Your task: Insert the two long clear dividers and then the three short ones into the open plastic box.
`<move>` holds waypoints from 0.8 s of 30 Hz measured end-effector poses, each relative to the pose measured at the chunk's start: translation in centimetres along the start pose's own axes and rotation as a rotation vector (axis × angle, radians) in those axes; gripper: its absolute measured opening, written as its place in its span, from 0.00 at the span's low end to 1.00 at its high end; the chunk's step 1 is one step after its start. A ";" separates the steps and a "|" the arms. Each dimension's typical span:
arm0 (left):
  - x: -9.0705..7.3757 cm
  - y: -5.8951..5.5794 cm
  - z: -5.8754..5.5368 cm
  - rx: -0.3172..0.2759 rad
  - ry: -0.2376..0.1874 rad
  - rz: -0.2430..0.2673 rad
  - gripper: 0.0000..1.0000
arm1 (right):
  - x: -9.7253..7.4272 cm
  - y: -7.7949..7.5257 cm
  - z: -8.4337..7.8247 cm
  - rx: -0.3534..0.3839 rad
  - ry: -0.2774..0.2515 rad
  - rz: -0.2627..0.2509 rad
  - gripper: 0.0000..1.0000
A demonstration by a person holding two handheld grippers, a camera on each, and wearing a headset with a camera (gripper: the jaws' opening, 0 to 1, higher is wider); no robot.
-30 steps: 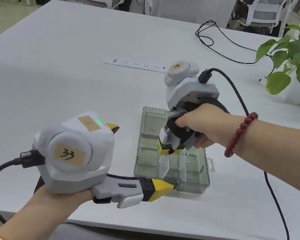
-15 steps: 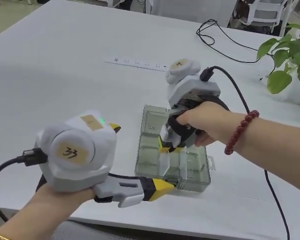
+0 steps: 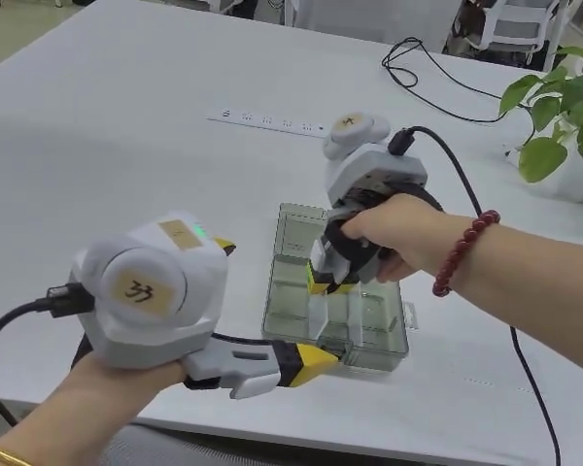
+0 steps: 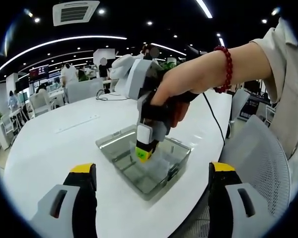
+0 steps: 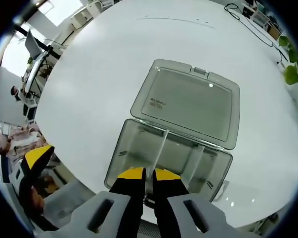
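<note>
Two grippers hover at an open, smoky clear plastic box [image 5: 188,106], centre frame. The right gripper [image 5: 149,174] pinches a thin clear divider [image 5: 160,146] standing inside; the left gripper [image 4: 153,167] gapes, empty. The divider is best pressed straight down, kept upright.

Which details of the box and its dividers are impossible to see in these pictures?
- Head view: the hand and right gripper cover the middle of the box, so the dividers inside cannot be counted.
- Right gripper view: the jaws, shut on the long divider, hide its near end; whether it sits in its slot is unclear.
- Same view: print on the lid is too small to read.
</note>
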State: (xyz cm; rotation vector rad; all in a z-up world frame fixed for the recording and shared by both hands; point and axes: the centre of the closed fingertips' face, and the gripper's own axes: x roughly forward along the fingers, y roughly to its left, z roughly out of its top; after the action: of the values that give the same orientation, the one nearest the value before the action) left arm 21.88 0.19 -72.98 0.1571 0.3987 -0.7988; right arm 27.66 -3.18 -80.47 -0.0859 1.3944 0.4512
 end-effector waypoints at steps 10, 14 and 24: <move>-0.2 0.0 -0.1 -0.005 0.001 0.006 0.95 | 0.2 0.0 0.2 0.008 0.009 0.009 0.07; -0.2 0.0 -0.2 -0.002 0.007 0.007 0.95 | 0.3 0.0 0.2 0.005 0.009 0.006 0.07; -0.1 0.0 0.0 -0.002 0.002 0.008 0.95 | 0.5 0.3 -0.5 -0.027 0.000 -0.021 0.07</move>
State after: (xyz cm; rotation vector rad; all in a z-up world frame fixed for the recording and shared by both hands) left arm 21.84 0.25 -72.95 0.1571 0.4006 -0.7908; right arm 27.18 -2.91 -80.96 -0.1224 1.3866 0.4525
